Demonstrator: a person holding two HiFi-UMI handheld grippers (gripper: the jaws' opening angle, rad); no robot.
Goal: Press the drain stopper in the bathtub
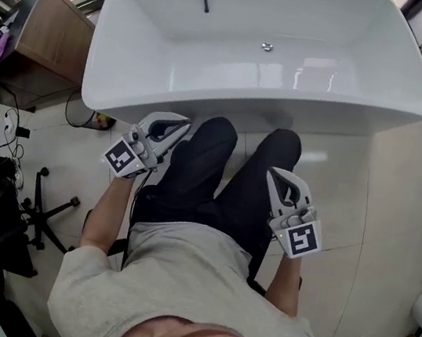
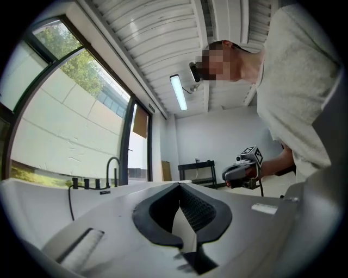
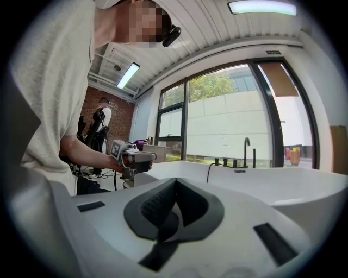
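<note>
The bathtub (image 1: pixel 245 102) is glossy white and freestanding, with a broad rounded rim, and its long side runs across the head view. The drain stopper (image 1: pixel 267 46) is a small round silvery disc on the tub's floor, roughly midway along its length.

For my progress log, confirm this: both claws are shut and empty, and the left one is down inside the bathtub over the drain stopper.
Wrong on one point. The head view shows the left claw outside the bathtub, beside the person's thigh, not over the drain stopper. Both it and the right claw are shut and empty.
</note>
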